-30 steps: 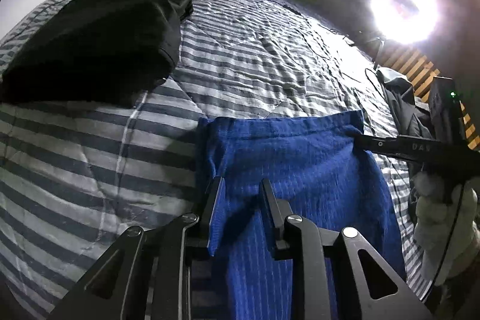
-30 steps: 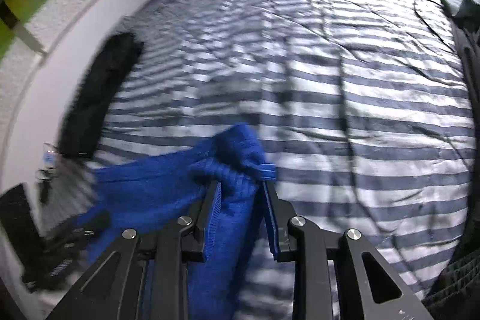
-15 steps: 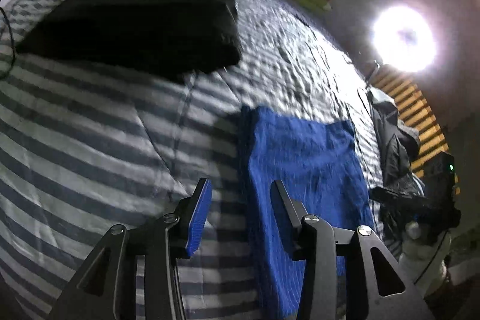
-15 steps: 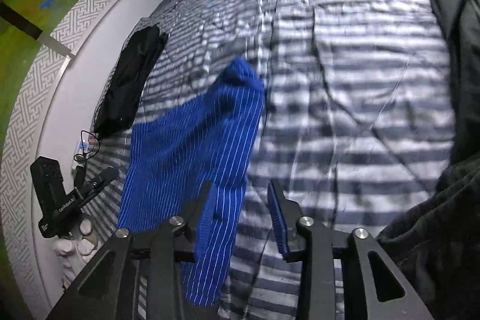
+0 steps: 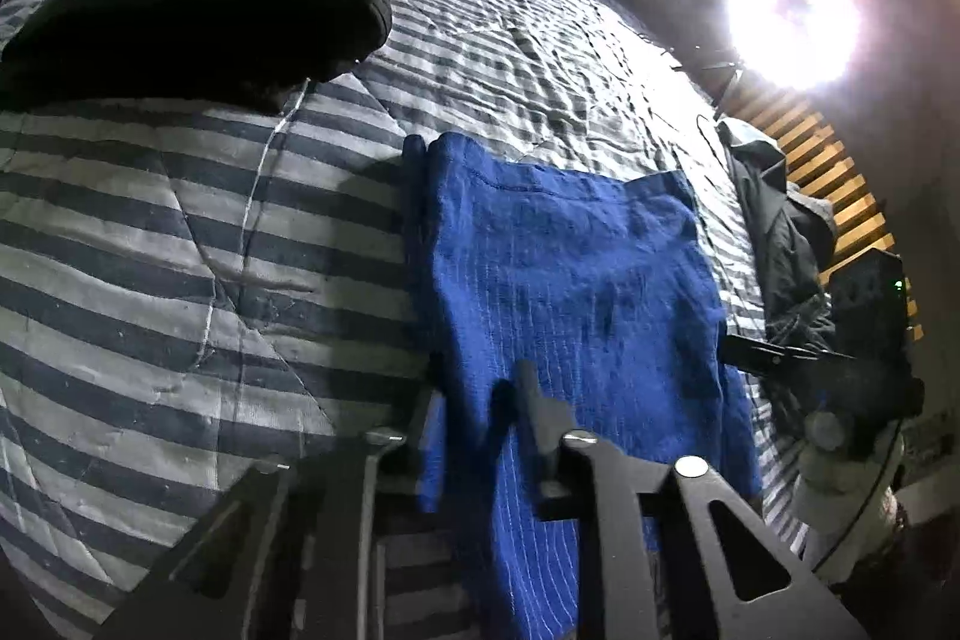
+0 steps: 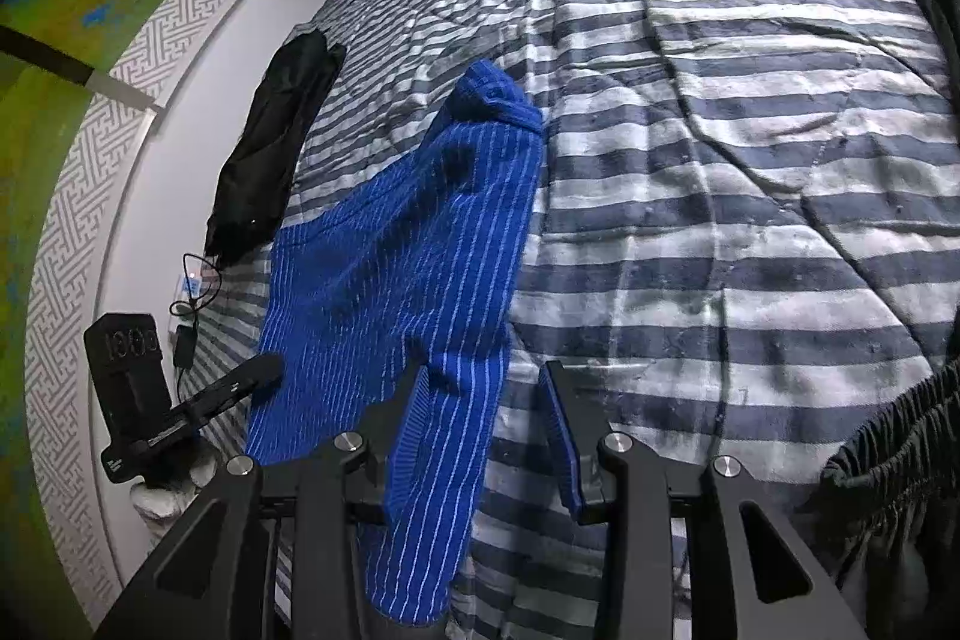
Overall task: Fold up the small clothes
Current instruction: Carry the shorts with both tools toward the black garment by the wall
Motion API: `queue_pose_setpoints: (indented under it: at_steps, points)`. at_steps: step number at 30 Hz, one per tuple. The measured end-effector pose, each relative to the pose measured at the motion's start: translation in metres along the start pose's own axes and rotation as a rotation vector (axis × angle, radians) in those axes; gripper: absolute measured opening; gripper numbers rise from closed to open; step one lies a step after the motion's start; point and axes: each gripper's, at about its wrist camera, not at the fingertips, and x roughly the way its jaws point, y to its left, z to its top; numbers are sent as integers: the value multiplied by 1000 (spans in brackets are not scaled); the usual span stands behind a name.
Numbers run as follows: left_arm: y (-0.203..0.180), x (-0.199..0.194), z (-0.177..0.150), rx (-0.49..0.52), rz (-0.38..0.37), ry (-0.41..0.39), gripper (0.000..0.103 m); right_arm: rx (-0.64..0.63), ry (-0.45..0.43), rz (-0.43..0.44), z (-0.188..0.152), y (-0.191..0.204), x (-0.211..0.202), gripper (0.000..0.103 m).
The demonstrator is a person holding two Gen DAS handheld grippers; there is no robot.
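My left tongs pinch the blue cloth; right tongs gape empty.
Cloth lies on the striped bedspread.

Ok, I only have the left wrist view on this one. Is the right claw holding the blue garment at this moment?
Observer: No. In the right wrist view the right claw stands open. The blue garment only drapes over its left side, and striped bedspread shows in the gap.
Operator: The dark clothes on that side are just a shadowy lump for me. Any detail?
Observer: A dark grey garment at the lower right edge of the right wrist view has a gathered, ruffled edge that looks like an elastic waistband.
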Motion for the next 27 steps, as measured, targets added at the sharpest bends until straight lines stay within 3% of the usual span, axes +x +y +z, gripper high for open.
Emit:
queue_pose_setpoints:
  at_steps: [2, 7, 13, 19, 23, 27]
  points:
    - [3, 0, 1, -19, -19, 5, 5, 5, 15, 23, -1, -1, 3, 22]
    - [1, -3, 1, -28, -51, -12, 4, -16, 24, 44, -3, 2, 6, 9]
    - [-1, -26, 7, -73, -153, -76, 4, 31, -43, 128, -3, -2, -15, 6]
    - [-43, -93, 3, 1, -216, -212, 4, 38, -172, 199, -7, 15, -73, 6]
    - [-78, -150, -25, 62, -236, -287, 4, -22, -251, 215, -31, 45, -128, 6]
    - [-102, -199, -58, 110, -239, -325, 4, -83, -274, 213, -64, 69, -166, 6]
